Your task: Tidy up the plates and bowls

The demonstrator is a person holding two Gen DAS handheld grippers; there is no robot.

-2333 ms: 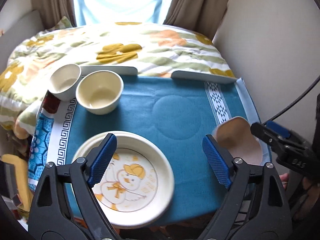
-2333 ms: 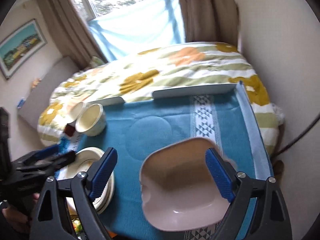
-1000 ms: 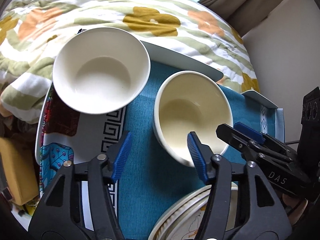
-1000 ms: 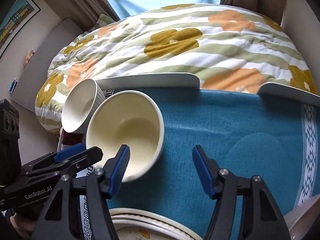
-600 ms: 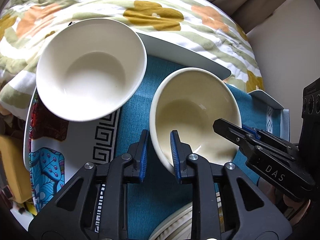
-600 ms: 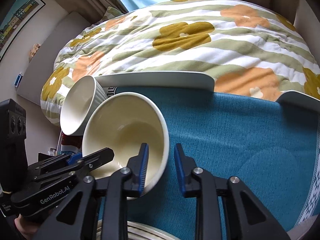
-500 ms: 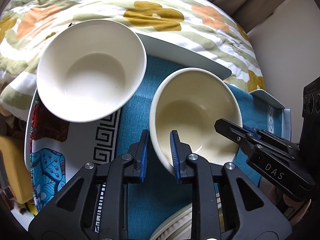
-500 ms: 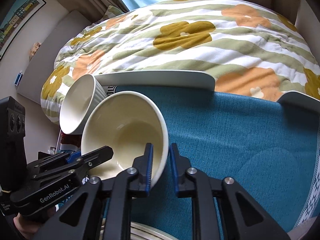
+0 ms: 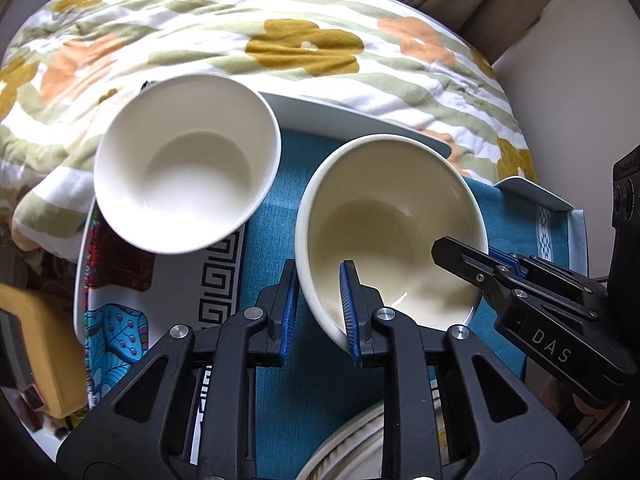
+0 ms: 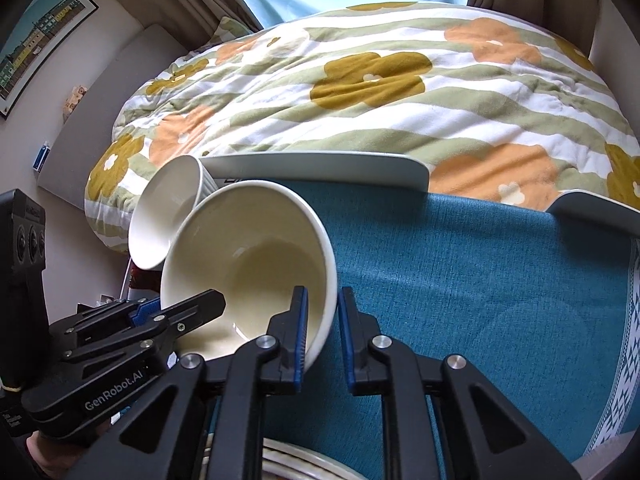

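Note:
A cream bowl stands on the blue cloth and both grippers hold it. My left gripper is shut on the bowl's left rim, one pad inside and one outside. It shows in the right wrist view as a black clamp at lower left. My right gripper is shut on the bowl's opposite rim in the same way, and enters the left wrist view from the right. A white bowl sits just to the cream bowl's left, close to or touching it.
A stack of cream plates lies at the near edge under the grippers. The blue cloth stretches bare to the right. The white tray rim borders a flowered blanket behind. A wall rises at the right.
Both grippers came from the plate and the pink dish to the cream bowl. Their jaws went from wide to shut on its rim. They have hardly moved since.

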